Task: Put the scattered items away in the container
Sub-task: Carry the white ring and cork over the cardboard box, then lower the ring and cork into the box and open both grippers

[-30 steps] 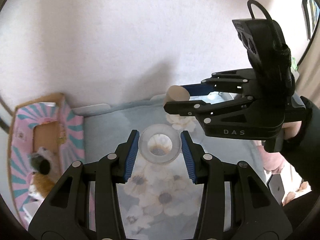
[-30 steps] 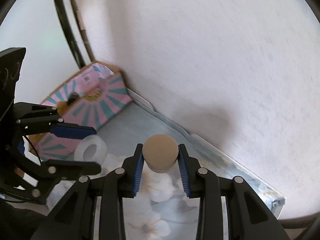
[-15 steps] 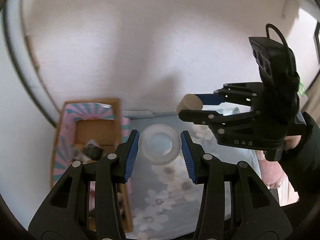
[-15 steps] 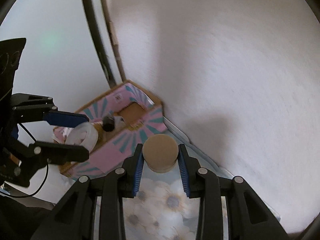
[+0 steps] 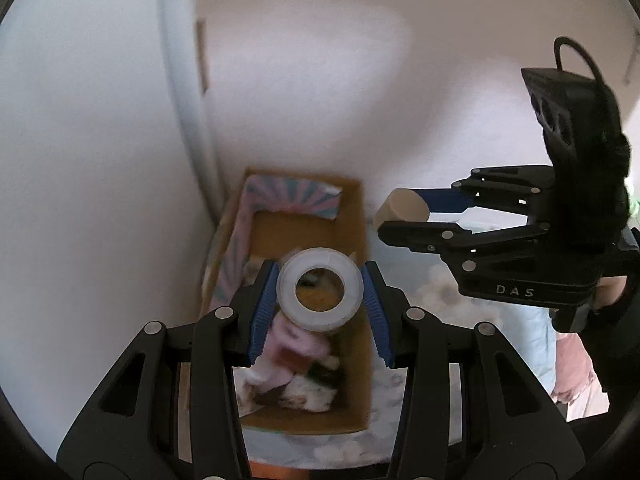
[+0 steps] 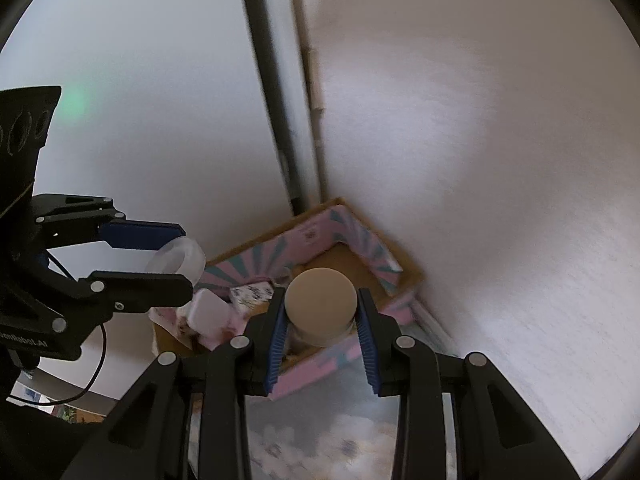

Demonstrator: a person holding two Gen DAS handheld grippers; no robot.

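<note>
Left wrist view: left gripper (image 5: 320,294) clamped on a translucent tape roll (image 5: 320,288), held above the open cardboard box (image 5: 352,216) in the desk's far left corner, against the wall. Soft pink items (image 5: 288,344) inside. Right gripper (image 5: 404,210) nearby, gripping a beige-lidded jar (image 5: 404,204).

Right wrist view: right gripper (image 6: 321,316) closed on the beige-lidded jar (image 6: 321,296), above the box (image 6: 408,280). Left gripper (image 6: 180,254) pinching the tape roll (image 6: 178,260) over the box's left end.

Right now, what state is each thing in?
Left gripper: jaws shut on the tape roll.
Tape roll: held above the box.
Right gripper: jaws shut on the tan-lidded jar.
Tan-lidded jar: held above the box.
Box: open, already holding several items.
</note>
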